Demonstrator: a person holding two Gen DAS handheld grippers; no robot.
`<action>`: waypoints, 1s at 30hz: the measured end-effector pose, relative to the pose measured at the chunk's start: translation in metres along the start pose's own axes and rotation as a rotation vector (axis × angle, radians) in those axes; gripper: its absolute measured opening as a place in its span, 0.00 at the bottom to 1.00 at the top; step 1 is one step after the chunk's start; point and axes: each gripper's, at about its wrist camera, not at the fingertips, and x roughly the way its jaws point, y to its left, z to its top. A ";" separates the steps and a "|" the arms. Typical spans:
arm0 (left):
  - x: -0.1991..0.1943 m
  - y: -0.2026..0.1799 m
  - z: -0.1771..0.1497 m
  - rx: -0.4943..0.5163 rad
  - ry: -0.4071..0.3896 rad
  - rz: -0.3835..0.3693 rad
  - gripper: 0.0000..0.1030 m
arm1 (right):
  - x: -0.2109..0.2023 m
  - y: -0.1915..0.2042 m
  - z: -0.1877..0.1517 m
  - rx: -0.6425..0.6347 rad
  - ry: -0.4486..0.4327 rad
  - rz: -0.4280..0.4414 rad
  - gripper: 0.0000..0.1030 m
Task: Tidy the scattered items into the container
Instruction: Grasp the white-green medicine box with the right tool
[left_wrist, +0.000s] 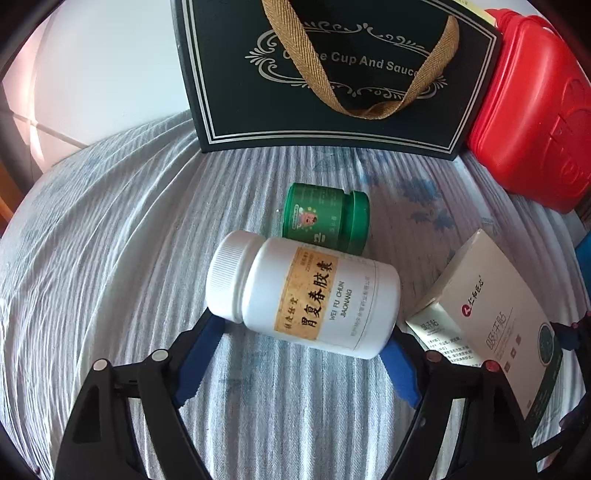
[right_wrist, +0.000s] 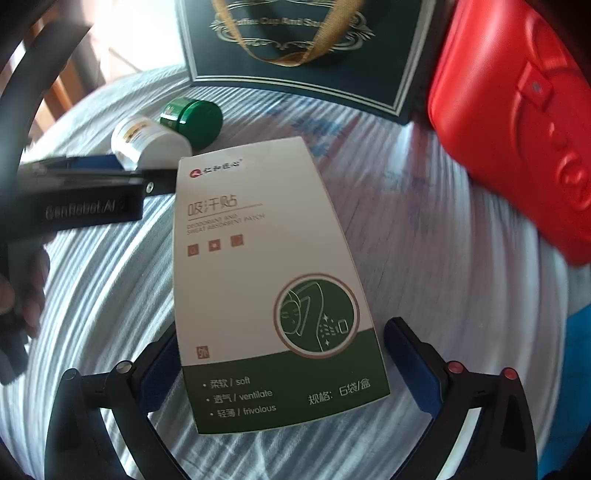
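A white pill bottle (left_wrist: 303, 293) lies on its side on the striped cloth between the fingers of my left gripper (left_wrist: 301, 332); the jaws are wide and the blue pads sit at its cap end and base end. A green jar (left_wrist: 327, 219) lies just behind it. A white and green patch box (right_wrist: 266, 280) lies flat between the fingers of my right gripper (right_wrist: 280, 365), whose left pad is at the box edge and right pad stands apart. The box also shows in the left wrist view (left_wrist: 491, 325). The bottle (right_wrist: 147, 144) and jar (right_wrist: 192, 118) show far left in the right wrist view.
A dark gift bag (left_wrist: 332, 74) with gold ribbon handles stands at the back of the table. A red plastic case (left_wrist: 535, 122) stands to its right, also in the right wrist view (right_wrist: 517, 122). The left gripper body (right_wrist: 81, 195) crosses the right wrist view's left side.
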 end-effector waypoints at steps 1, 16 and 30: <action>-0.001 0.001 -0.001 -0.008 -0.008 -0.007 0.78 | -0.001 0.001 -0.001 -0.006 -0.010 -0.004 0.99; -0.013 -0.002 -0.020 -0.042 -0.029 -0.025 0.76 | -0.012 0.021 -0.001 -0.047 0.005 -0.032 0.79; -0.054 -0.001 -0.075 -0.092 -0.024 -0.012 0.76 | -0.038 0.030 -0.054 0.012 0.071 0.004 0.78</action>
